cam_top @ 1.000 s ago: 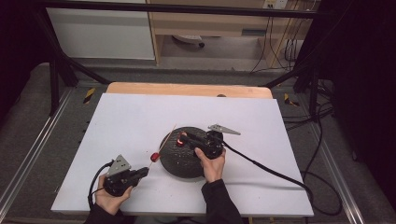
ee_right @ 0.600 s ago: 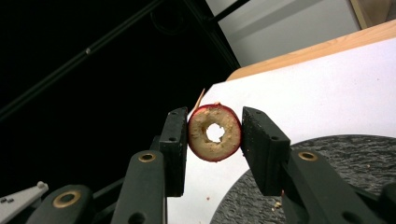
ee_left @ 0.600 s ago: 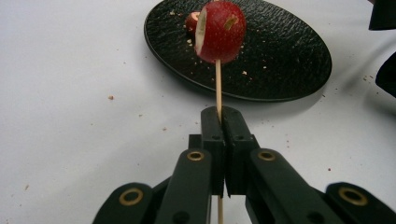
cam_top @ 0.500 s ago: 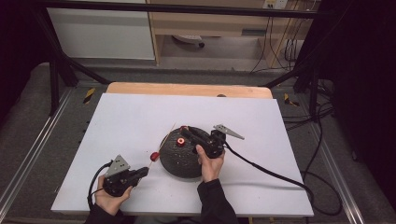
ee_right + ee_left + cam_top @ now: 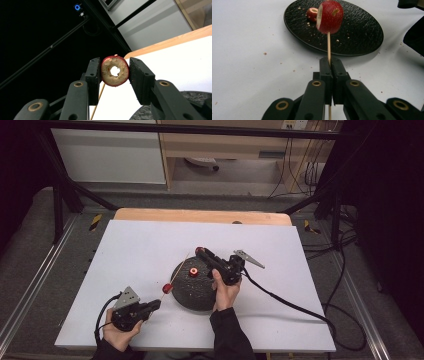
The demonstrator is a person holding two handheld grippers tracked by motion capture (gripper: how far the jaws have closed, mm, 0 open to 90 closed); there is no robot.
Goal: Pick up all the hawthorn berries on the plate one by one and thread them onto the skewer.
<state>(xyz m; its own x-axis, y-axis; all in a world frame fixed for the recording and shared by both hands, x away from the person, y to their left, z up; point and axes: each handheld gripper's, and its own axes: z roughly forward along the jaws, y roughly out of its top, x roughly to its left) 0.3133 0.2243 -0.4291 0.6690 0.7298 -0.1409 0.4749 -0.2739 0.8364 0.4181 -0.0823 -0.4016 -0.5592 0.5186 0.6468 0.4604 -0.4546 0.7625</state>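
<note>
Left gripper clamps skewer running toward 1 o'clock over plate, tip nearest right gripper pinching cored fruit ring there, hole facing skewer

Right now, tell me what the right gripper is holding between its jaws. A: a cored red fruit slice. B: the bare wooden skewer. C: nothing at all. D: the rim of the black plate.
A: the right gripper is shut on a round red fruit slice with a hole through its middle, while the left gripper holds the skewer and the plate lies on the table.
</note>
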